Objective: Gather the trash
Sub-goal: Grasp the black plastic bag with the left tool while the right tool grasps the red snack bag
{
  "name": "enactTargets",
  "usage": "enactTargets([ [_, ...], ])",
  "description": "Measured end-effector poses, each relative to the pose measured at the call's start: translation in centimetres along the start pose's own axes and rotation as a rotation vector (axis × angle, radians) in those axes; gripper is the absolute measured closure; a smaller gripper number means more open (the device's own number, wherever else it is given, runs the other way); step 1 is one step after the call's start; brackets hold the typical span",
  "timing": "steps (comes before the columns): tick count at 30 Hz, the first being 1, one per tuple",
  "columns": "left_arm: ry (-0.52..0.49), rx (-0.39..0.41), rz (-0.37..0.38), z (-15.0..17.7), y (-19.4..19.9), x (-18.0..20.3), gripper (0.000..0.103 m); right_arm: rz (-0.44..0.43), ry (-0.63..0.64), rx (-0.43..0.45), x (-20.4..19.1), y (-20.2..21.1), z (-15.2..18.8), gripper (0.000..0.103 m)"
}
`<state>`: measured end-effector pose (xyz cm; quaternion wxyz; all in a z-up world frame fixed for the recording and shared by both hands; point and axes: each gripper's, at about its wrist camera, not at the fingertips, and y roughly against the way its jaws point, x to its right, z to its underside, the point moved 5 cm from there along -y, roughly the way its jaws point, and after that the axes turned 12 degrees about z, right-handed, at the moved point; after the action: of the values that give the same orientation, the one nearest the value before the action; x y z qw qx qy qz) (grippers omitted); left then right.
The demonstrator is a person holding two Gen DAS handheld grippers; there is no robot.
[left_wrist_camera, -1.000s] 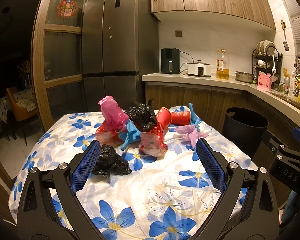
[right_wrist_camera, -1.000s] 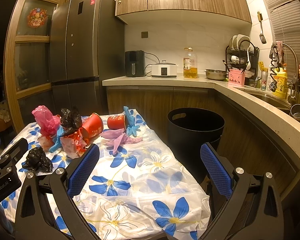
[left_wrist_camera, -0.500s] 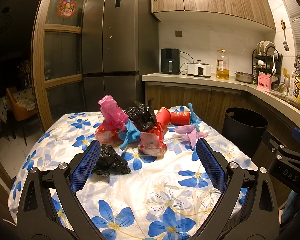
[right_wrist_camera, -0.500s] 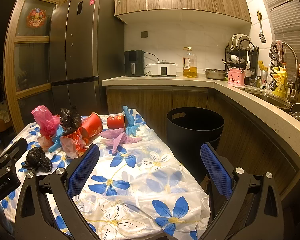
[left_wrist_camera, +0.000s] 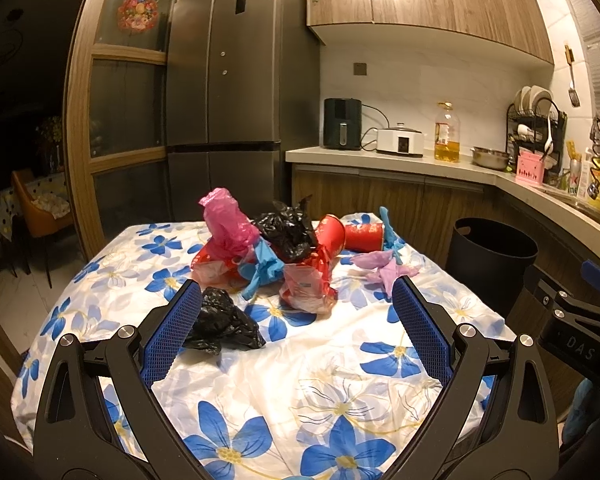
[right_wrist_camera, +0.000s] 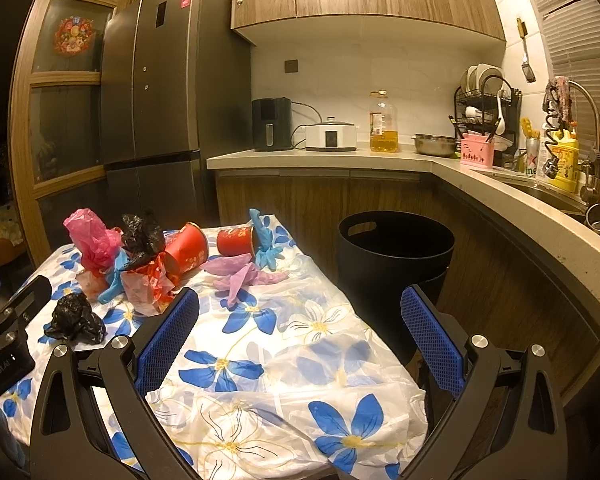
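The left gripper was wide open and held nothing. It hung above the near part of the table, which had a white cloth with blue flowers on it. Its left blue pad was just beside a small black bag that lay crumpled on the cloth. The pad partly hid the bag, so I could not tell if they touched.

The right gripper was wide open too, with nothing in it. It hung above the table's near right corner.

The trash sat in a heap at the far side of the table. A pink bag stood tall on the left of the heap. A bigger black bag sat next to it. A blue glove lay in front of them, and a clear bag with red print lay beside it, nearer than the rest of the heap. Two red cups lay on their sides. One red cup touched the bigger black bag, and the other red cup lay just to its right. A purple glove lay flat on the cloth near the cups. Another blue glove stuck up by the second cup.

A black bin stood on the floor just beside the right side of the table, under the kitchen counter. A tall gray fridge stood behind the table.
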<state>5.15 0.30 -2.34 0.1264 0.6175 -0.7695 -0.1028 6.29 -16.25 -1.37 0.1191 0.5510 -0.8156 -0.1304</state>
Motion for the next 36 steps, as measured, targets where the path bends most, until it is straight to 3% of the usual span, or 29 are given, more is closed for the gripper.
enactTargets([
  [5,0.023,0.022,-0.028,0.6,-0.4,-2.4,0.009,-0.018,0.007,-0.018,-0.8,-1.6,0.7,0.005],
  [10,0.039,0.021,-0.085,2.0,-1.7,-5.5,0.021,-0.050,0.014,-0.025,-2.0,-3.0,1.0,0.005],
  [18,0.092,-0.001,-0.114,3.7,-5.1,-9.8,0.033,-0.147,0.034,-0.016,-5.1,-4.7,1.3,0.005],
  [26,0.094,-0.084,-0.103,4.5,-9.2,-11.6,0.043,-0.239,0.065,-0.002,-8.9,-6.3,1.5,0.011],
  [31,0.129,-0.171,-0.101,5.7,-11.5,-12.6,0.066,-0.292,0.083,-0.029,-11.8,-7.9,1.9,0.014],
  [36,0.185,-0.178,-0.066,6.1,-11.7,-13.5,0.074,-0.337,0.109,-0.050,-15.0,-9.3,2.3,0.020],
])
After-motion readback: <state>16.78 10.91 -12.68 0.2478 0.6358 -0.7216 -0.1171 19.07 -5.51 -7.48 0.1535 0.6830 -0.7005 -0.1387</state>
